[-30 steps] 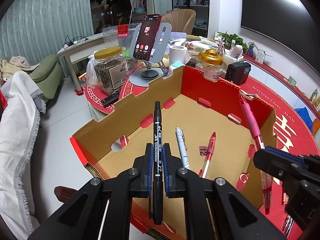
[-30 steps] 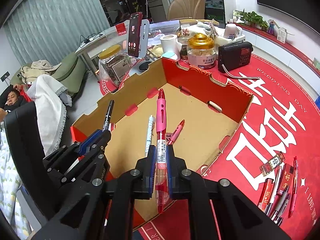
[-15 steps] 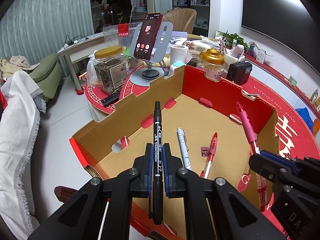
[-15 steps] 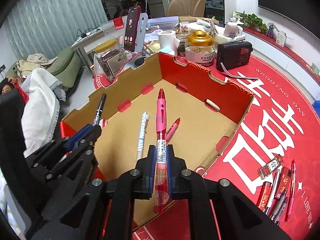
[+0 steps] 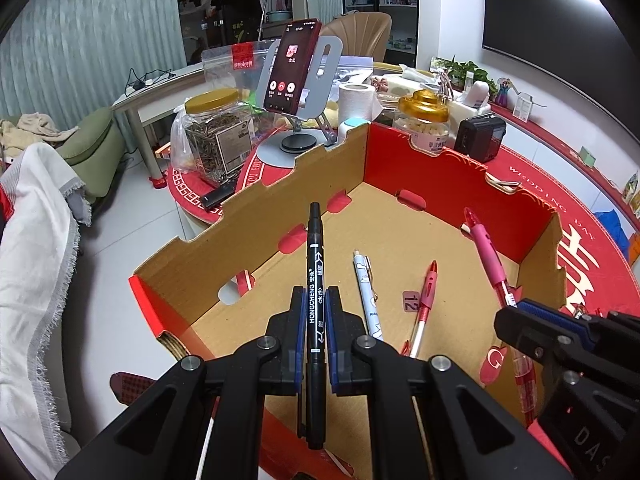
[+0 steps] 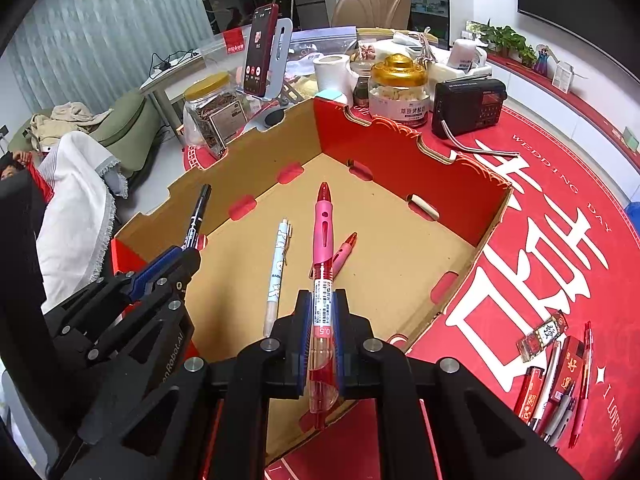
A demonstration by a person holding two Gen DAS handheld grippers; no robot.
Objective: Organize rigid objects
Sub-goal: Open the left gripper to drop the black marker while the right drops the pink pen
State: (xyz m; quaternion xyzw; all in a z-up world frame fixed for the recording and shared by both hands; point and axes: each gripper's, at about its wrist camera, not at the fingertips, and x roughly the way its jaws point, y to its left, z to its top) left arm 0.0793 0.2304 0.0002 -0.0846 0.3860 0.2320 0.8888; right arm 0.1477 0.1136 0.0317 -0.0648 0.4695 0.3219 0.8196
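Observation:
My left gripper (image 5: pixel 313 300) is shut on a black marker (image 5: pixel 314 264), which points forward over the near left side of an open cardboard box (image 5: pixel 256 216). Over the same box, further right, my right gripper (image 6: pixel 323 300) is shut on a pink and red gel pen (image 6: pixel 322 236). On the box floor lie a white pen (image 6: pixel 277 268) and a smaller red pen (image 6: pixel 343 250). In the left wrist view these are the white pen (image 5: pixel 366 288) and red pen (image 5: pixel 426 292), with the right gripper (image 5: pixel 532 316) at the lower right. The left gripper (image 6: pixel 176 260) shows at the left of the right wrist view.
Several pens and red lighters (image 6: pixel 560 380) lie on the red tablecloth right of the box. Behind the box stand a phone on a stand (image 5: pixel 294 72), two gold-lidded jars (image 5: pixel 216 136), a paper roll (image 5: pixel 356 100) and a black radio (image 6: pixel 468 106). A person lies at the far left.
The right gripper with the pink pen has shifted a little leftward and lower over the box. The left gripper and its marker have kept still.

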